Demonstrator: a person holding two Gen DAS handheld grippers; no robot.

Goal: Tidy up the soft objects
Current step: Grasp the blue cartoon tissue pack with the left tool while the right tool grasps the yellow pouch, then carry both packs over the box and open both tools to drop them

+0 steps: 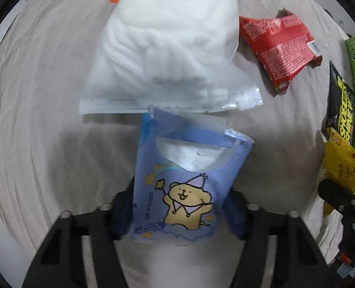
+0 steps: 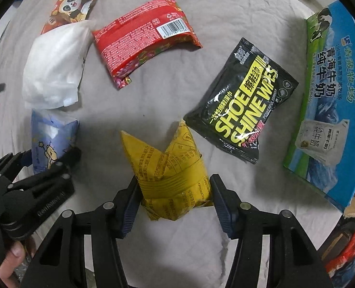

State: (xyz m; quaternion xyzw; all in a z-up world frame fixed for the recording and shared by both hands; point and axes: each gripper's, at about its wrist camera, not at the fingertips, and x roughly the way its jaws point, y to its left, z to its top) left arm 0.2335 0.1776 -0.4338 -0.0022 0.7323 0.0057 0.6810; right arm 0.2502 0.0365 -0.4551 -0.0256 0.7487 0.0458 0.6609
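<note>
Wrinkled beige sheet covers the whole work surface; we list what lies on it.

Item one: blue tissue pack with a cartoon bear, white tissue showing at its opening. Our left gripper has its jaws clamped on the pack's lower sides. Its far end touches the zip edge of item two.

Item two: clear zip bag of white soft material, directly beyond the tissue pack.

Item three: yellow packet, crumpled, printed text up. Our right gripper has its jaws set against both sides of it, closed on the packet.

Item four: black shoe-wipes pouch, just beyond and right of the yellow packet, touching its upper corner.

Item five: red packet, barcode up, near the centre, apart from the others.

Item six: panda-print packet, far left, partly under the zip bag.

Item seven: blue-and-green milk carton box, at the right edge.
</note>
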